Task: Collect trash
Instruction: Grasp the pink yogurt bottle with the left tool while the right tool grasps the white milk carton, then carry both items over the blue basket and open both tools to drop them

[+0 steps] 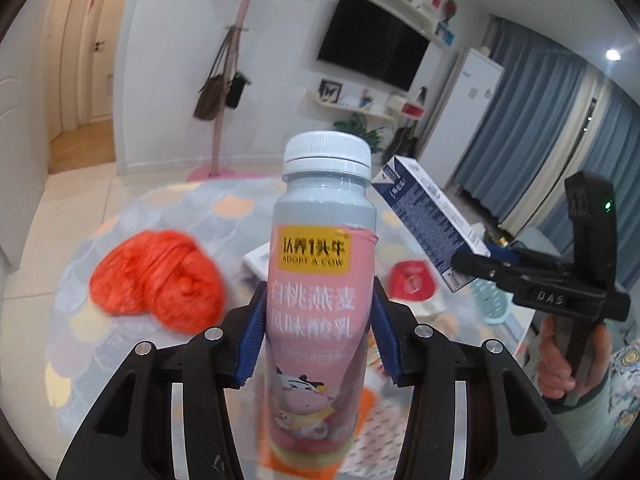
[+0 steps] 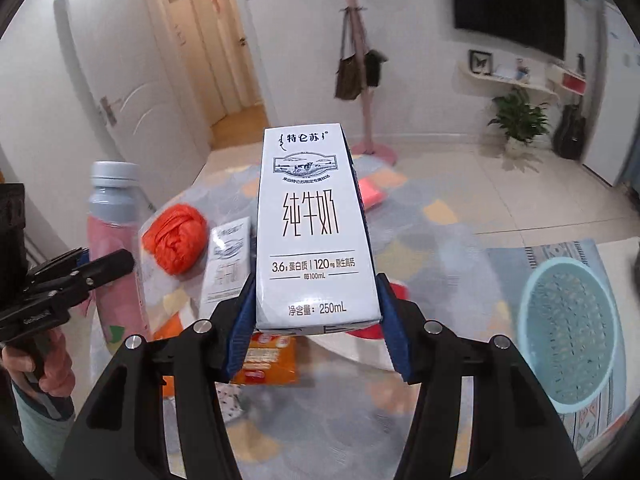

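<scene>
My left gripper [image 1: 316, 336] is shut on a pink yogurt bottle [image 1: 320, 280] with a white cap, held upright above the round table [image 1: 132, 216]. My right gripper [image 2: 318, 320] is shut on a white milk carton [image 2: 312, 224], also held above the table. The carton shows in the left wrist view [image 1: 432, 220], tilted, and the bottle in the right wrist view [image 2: 116, 248] at the left. A crumpled orange plastic bag [image 1: 160, 280] lies on the table; it also shows in the right wrist view [image 2: 176, 236].
A second milk carton [image 2: 228, 260] lies flat by the orange bag. An orange snack wrapper [image 2: 268, 356] and a red lid [image 1: 412, 280] lie on the table. A light-blue perforated basket [image 2: 568, 332] stands low at the right. A pink coat stand [image 2: 364, 80] is behind.
</scene>
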### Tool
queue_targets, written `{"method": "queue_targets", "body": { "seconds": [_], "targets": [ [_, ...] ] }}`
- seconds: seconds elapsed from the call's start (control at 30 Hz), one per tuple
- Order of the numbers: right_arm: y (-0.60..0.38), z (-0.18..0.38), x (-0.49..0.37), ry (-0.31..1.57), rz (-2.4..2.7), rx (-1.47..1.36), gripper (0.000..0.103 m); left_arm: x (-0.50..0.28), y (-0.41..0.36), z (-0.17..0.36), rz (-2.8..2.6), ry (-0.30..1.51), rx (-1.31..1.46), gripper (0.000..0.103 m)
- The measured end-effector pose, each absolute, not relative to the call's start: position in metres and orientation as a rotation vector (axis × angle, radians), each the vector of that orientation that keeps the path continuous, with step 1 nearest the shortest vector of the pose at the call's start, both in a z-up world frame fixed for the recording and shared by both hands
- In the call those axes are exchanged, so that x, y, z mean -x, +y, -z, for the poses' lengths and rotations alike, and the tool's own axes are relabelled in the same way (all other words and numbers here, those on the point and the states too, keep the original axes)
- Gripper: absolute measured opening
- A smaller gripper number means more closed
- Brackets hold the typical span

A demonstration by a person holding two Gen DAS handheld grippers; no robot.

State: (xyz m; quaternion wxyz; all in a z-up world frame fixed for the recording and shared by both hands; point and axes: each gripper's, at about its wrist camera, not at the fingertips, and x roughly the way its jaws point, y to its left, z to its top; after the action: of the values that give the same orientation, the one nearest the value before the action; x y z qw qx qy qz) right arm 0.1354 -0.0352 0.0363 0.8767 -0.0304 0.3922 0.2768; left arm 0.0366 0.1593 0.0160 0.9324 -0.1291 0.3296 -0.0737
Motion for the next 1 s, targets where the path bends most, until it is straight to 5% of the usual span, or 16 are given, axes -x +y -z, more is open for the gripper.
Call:
{"method": "queue_targets", "body": {
  "seconds": [0.53, 1.0],
  "targets": [
    [-0.212, -0.049, -0.138, 0.71, -0.285, -0.127, 0.053, -0.099, 0.018, -0.044, 0.389, 0.65, 0.218, 0.046],
    [-0.315, 0.026, -0.17, 0.811, 0.026, -0.168, 0.053, -0.192, -0.115, 0.001, 0.55, 0.774, 0.152, 0.046]
  ]
}}
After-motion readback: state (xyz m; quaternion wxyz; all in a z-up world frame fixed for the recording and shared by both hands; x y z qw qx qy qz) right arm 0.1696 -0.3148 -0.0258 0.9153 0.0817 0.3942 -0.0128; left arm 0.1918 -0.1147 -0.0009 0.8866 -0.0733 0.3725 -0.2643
